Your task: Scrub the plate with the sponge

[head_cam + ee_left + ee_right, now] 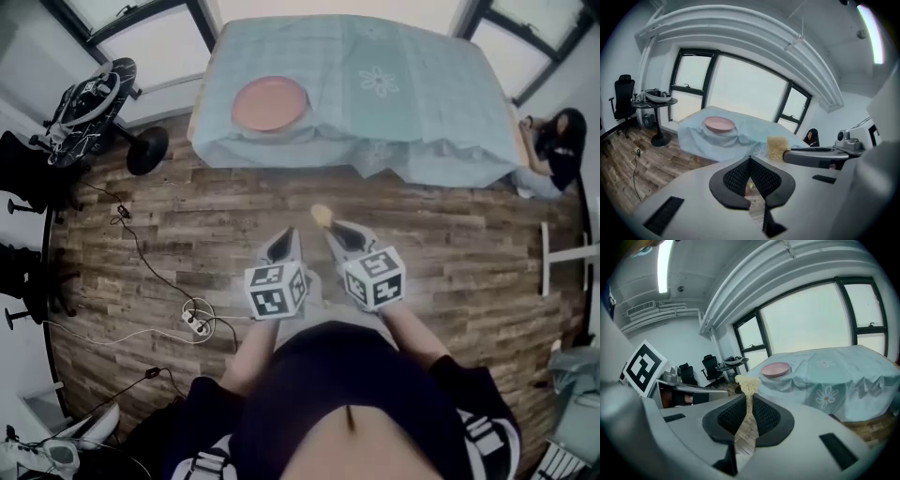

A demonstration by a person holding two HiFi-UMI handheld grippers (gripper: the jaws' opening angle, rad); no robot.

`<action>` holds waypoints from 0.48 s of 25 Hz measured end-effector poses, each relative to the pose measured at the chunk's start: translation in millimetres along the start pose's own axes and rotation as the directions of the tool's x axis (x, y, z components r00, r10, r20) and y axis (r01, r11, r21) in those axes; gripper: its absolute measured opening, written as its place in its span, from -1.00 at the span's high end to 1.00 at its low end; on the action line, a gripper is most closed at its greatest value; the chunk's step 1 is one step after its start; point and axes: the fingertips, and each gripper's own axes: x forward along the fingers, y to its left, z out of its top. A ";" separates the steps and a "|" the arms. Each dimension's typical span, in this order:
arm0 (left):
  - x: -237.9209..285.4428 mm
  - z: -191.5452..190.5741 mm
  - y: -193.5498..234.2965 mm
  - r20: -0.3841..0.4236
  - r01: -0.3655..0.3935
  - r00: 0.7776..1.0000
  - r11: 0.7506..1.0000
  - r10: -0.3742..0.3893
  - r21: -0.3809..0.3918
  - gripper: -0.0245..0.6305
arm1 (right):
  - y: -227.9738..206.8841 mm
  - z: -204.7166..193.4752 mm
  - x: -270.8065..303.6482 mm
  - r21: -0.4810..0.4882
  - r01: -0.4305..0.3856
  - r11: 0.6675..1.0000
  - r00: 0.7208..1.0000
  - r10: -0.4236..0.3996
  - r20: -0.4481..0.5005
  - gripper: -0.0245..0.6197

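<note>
A pink plate [268, 103] lies on the left part of a table draped in a light blue cloth [422, 103], well ahead of me; it also shows in the left gripper view as the plate [720, 123] and in the right gripper view as the plate [776, 369]. My right gripper [336, 228] is shut on a yellow sponge [322, 215], which sticks out past the jaw tips as the sponge [747, 382]. My left gripper [284, 240] hangs beside it over the wooden floor, jaws together with nothing between them. From the left gripper view the sponge [777, 147] appears at the right.
A small round stand [92, 101] loaded with gear is left of the table, with black office chairs [622, 99] near it. Cables and a power strip [195, 322] lie on the floor at my left. A person [561, 141] sits at the table's right end.
</note>
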 end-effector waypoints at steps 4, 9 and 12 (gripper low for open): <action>-0.1 -4.3 2.8 -0.011 -0.014 1.000 1.000 0.014 -0.013 0.92 | -4.1 2.3 -1.0 0.021 -0.009 1.000 1.000 0.009 0.007 0.76; 4.6 -5.3 10.8 -0.025 -0.020 0.999 1.000 0.020 -0.017 0.92 | -4.9 4.3 4.2 0.051 -0.030 0.998 1.000 0.030 0.008 0.76; 14.0 0.5 17.5 -0.023 -0.017 1.000 1.000 0.017 -0.016 0.92 | -9.1 6.5 14.7 0.055 -0.028 0.998 1.000 0.027 0.007 0.76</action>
